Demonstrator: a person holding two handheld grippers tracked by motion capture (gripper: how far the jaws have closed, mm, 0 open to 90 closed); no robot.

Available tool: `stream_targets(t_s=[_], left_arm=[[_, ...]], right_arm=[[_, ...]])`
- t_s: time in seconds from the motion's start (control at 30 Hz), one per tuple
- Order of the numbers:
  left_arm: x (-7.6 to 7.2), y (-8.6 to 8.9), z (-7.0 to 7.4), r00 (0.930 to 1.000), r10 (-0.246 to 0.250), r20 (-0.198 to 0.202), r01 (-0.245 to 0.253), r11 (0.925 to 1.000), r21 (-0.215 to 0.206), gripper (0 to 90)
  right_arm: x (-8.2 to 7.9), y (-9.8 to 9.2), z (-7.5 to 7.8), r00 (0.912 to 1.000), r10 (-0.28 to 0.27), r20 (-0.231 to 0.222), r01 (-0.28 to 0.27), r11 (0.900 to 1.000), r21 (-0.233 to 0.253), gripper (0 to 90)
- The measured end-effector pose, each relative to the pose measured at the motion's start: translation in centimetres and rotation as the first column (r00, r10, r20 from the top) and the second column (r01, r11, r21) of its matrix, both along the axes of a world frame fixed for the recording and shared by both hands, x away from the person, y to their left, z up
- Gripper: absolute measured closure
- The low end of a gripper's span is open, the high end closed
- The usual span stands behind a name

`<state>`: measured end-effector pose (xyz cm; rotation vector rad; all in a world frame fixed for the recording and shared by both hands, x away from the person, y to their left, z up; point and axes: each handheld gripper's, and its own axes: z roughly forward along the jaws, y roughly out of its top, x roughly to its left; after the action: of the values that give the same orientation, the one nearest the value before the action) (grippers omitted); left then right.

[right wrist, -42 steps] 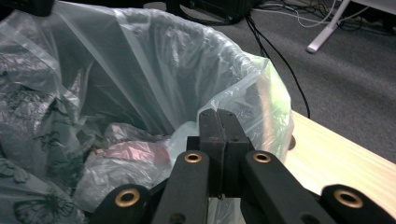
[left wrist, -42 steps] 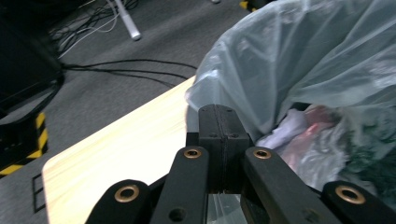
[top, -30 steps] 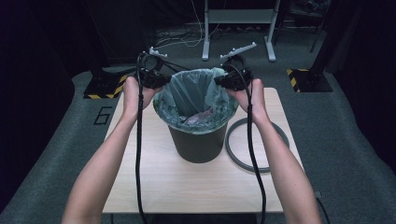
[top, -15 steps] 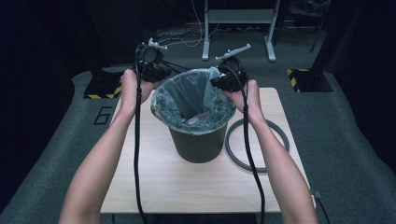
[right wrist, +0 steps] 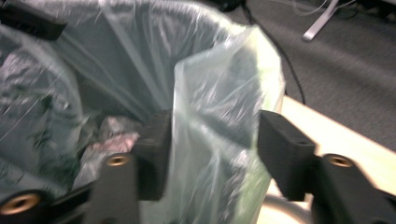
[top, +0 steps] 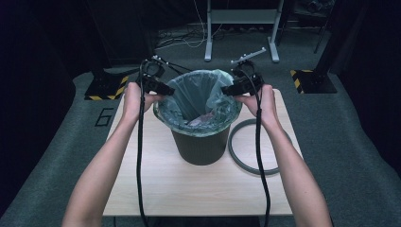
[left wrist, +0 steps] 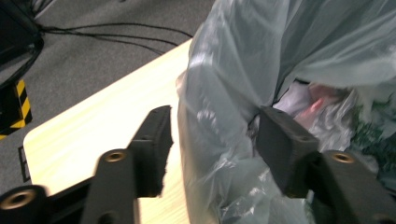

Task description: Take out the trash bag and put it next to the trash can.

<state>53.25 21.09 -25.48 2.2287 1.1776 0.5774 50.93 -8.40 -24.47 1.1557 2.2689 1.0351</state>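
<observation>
Bin liner sits in the bin mid-bench, its rim straddled by both grippers' spread jaws, left and right. Thin film could tear or slip free if pinched shallowly and pulled unevenly.

high view sits up above the person's side, looking forward and down over the whole table, floor and stands behind it. left gripper view is way closer, riding low along its jaws toward the bag with the table corner and floor beyond. right gripper view is just as tight, facing the bag from the other side. all three share that bag
</observation>
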Motion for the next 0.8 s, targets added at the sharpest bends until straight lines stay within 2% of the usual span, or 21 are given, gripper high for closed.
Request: stream_targets(t_s=[0.03,0.1,0.13,0.23,0.3,0.37,0.43,0.57,0.63,0.8], left_arm=[[0.0,0.0,-0.1,1.0000,0.002,-0.002,-0.002,0.9998,0.021,52.4],[-0.1,0.0,-0.4,0.9999,0.002,-0.012,-0.001,0.9982,0.059,64.4],[-0.1,0.0,-0.4,0.9999,0.000,-0.011,0.001,0.9986,0.053,69.2],[-0.2,-0.3,-0.3,1.0000,0.003,-0.004,-0.003,0.9974,0.072,70.8],[-0.2,-0.3,-0.3,1.0000,0.008,-0.003,-0.008,0.9977,0.067,71.2],[-0.2,-0.2,-0.3,0.9999,0.012,-0.002,-0.012,0.9980,0.062,71.3],[-0.3,-0.2,-0.3,0.9999,0.014,0.002,-0.014,0.9981,0.059,71.2],[-0.3,-0.1,-0.3,0.9999,0.012,0.003,-0.012,0.9984,0.055,71.4],[-0.3,-0.2,-0.2,0.9999,0.014,0.007,-0.014,0.9980,0.061,71.5],[-0.4,-0.4,0.0,0.9998,0.012,0.016,-0.013,0.9972,0.074,71.8]], right_arm=[[-0.1,-0.1,-0.1,1.0000,-0.004,-0.007,0.004,1.000,-0.002,41.3],[-0.4,-0.2,-0.2,0.9996,-0.001,-0.027,0.000,1.000,-0.014,44.5],[-0.5,-0.3,-0.2,0.9995,0.006,-0.031,-0.006,1.000,-0.024,48.5],[-0.9,-0.1,-0.2,0.9998,0.002,-0.022,-0.003,0.998,-0.066,64.8],[-1.1,0.0,-0.2,0.9998,0.008,-0.020,-0.009,0.996,-0.083,74.0],[-1.3,0.2,-0.2,0.9996,0.018,-0.020,-0.020,0.995,-0.093,83.9],[-1.4,0.3,-0.1,0.9992,0.035,-0.021,-0.036,0.995,-0.091,89.3],[-1.7,0.9,0.4,0.9984,0.056,-0.005,-0.056,0.996,-0.068,90.0],[-1.9,1.5,0.8,0.9974,0.072,-0.006,-0.072,0.997,-0.040,90.0],[-2.3,3.2,1.7,0.9937,0.108,0.030,-0.108,0.994,-0.012,90.0]])
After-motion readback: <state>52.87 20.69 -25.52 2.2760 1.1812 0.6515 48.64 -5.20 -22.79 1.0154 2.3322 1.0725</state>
